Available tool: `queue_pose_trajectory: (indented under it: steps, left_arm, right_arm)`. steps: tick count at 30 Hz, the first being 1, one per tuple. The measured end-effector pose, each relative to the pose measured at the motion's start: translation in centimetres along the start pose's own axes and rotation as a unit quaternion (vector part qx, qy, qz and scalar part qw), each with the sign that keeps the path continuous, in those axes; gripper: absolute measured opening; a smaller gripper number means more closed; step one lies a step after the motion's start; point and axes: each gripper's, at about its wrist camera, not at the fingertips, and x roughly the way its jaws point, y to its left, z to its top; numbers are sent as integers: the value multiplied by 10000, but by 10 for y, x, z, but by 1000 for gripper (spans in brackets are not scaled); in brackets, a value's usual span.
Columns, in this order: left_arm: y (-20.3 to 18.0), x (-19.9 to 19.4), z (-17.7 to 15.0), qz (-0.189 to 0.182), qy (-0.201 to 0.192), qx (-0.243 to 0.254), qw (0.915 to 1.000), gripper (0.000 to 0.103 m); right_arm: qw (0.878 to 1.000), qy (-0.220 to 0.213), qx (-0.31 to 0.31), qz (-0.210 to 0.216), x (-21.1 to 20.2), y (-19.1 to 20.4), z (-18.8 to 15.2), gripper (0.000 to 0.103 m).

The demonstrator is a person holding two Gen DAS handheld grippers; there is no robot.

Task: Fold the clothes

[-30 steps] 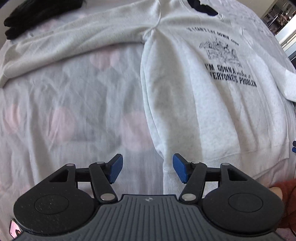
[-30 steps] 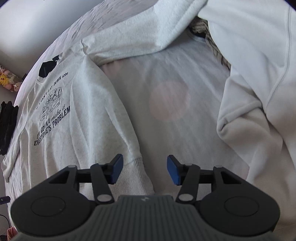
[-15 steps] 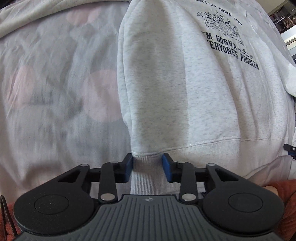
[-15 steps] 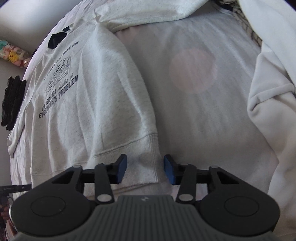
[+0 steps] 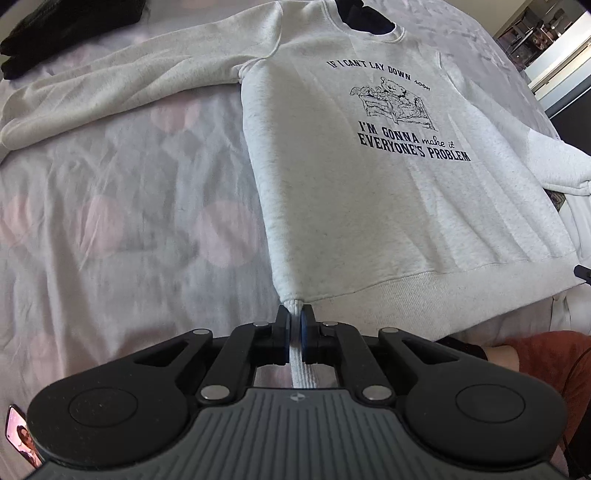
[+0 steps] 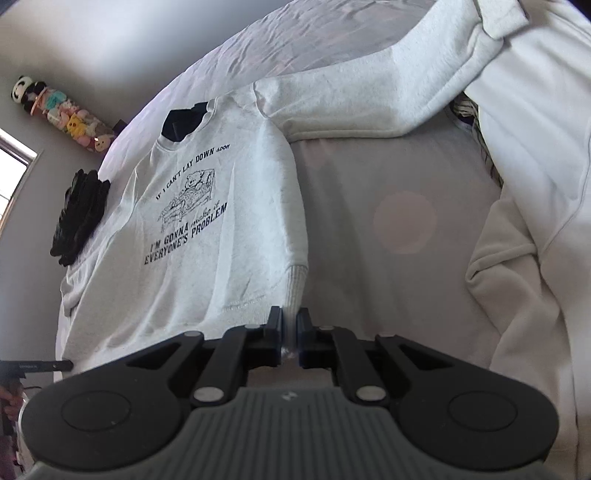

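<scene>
1. Your left gripper (image 5: 294, 325) has its fingers clamped on the near left corner of the sweatshirt (image 5: 369, 206), biting only the ribbed hem (image 5: 424, 288). That is a thin bite, so a hard pull could slip the rib out and drop that corner.
2. The sweatshirt lies face up on the bed (image 5: 110, 221), print showing, body flat, collar at the far end. Its left sleeve (image 5: 122, 92) stretches out far left, near the dark garment (image 5: 55, 33). If you lift the hem, I judge that sleeve may drag and bunch under the body.
3. Your right gripper (image 6: 290, 325) has its fingers closed on the near right hem corner (image 6: 295, 280). Here too the cloth reaches only a little way past the fingertips.
4. The right sleeve (image 6: 369, 99) runs far right toward the white pile (image 6: 535, 184) and could catch on it.
5. With both corners held, uneven lifting would skew the fold line. In each view the sweatshirt's body spreads away just beyond the fingers.
</scene>
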Motion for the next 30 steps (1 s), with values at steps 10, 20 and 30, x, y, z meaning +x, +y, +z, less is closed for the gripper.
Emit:
queue_pose_trajectory:
  steps: [10, 20, 30]
  left_arm:
    - [-5, 21, 4, 237, 192, 104, 9995, 14]
    - [68, -90, 26, 714, -1068, -457, 9907, 21]
    - [173, -125, 47, 1360, -1718, -901, 9715, 25]
  right_arm:
    - [9985, 394, -59, -378, 37, -5, -16, 9]
    - [9984, 70, -102, -557, 42, 10, -9, 31]
    - [9954, -891, 0, -363, 63, 43, -9, 46]
